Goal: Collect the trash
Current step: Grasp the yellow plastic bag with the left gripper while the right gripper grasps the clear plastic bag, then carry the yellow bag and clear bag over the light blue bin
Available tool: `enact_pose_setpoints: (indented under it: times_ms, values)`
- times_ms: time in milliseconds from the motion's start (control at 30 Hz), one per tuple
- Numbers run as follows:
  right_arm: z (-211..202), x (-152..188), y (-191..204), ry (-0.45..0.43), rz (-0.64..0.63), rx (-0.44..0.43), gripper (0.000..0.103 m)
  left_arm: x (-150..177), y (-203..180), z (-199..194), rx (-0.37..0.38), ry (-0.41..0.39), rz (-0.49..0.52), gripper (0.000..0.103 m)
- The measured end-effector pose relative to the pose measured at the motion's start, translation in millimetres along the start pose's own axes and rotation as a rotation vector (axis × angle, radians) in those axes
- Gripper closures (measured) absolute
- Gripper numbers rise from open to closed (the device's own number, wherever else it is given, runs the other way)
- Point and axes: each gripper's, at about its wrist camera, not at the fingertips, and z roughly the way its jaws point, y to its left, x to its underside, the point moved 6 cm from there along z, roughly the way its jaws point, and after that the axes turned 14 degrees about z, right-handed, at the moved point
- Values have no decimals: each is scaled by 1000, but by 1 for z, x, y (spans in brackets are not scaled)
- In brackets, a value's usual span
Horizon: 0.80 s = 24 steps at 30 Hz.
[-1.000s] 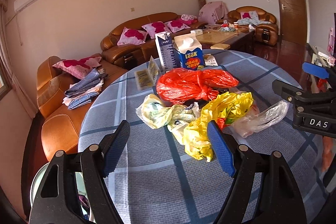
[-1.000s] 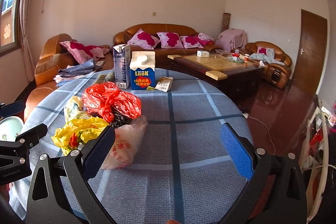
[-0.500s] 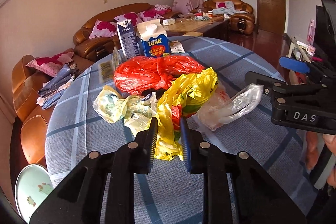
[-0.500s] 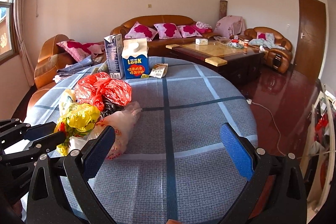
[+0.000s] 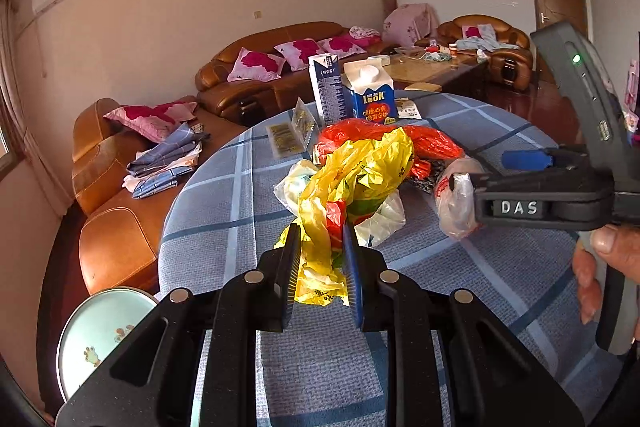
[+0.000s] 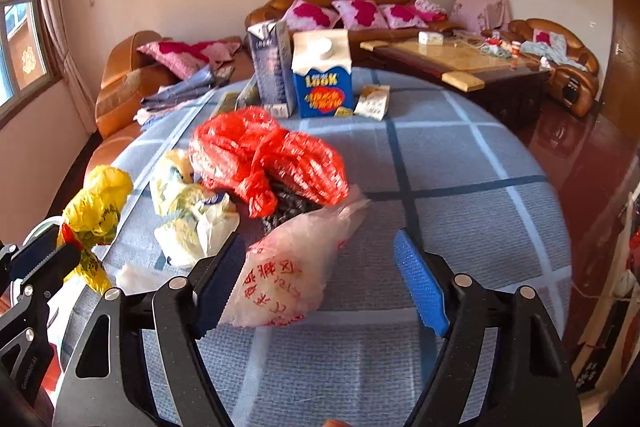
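The left gripper (image 5: 320, 267) had its fingers clamped on the yellow bag (image 5: 352, 179), at the near left of the pile on the counter (image 5: 500, 267). The right gripper (image 6: 320, 279) was closing, fingers not yet pressing, around the clear bag (image 6: 288, 267), which lay between them at the pile's near right. To do this well, the right fingers should probably bite a gathered fold, not a loose edge, before lifting. The red bag (image 6: 264, 155) lay farther back, touching both; lifting slowly would likely avoid dragging it.
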Motion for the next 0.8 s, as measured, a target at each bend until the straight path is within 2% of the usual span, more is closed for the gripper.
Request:
enact_pose_setpoints:
  times_ms: [67, 133, 200, 233, 267, 367, 567, 667, 800]
  values:
    - [10, 11, 4, 66, -10, 7, 26, 3, 3, 0, 4, 2, -11, 82]
    - [16, 21, 7, 116, 4, -23, 29, 5, 6, 2, 9, 7, -24, 82]
    - [19, 28, 10, 156, 20, -65, 59, 8, 9, 2, 15, 9, -39, 82]
    - [18, 30, 11, 162, 25, -80, 60, 9, 10, 1, 17, 9, -48, 82]
    - [15, 31, 12, 160, 23, -93, 65, 9, 14, 0, 19, 8, -59, 82]
    - [-2, 31, 13, 118, 24, -111, 67, 11, 26, -4, 0, 3, -90, 82]
    - [-43, 13, 14, -32, -21, -86, 67, 19, 50, -23, -65, -9, -141, 82]
    - [-51, 3, 34, -72, -87, -110, 67, 24, 64, -33, -113, -5, -167, 82]
    - [-37, -3, 73, -69, -204, -163, 67, 35, 86, -42, -183, 15, -200, 82]
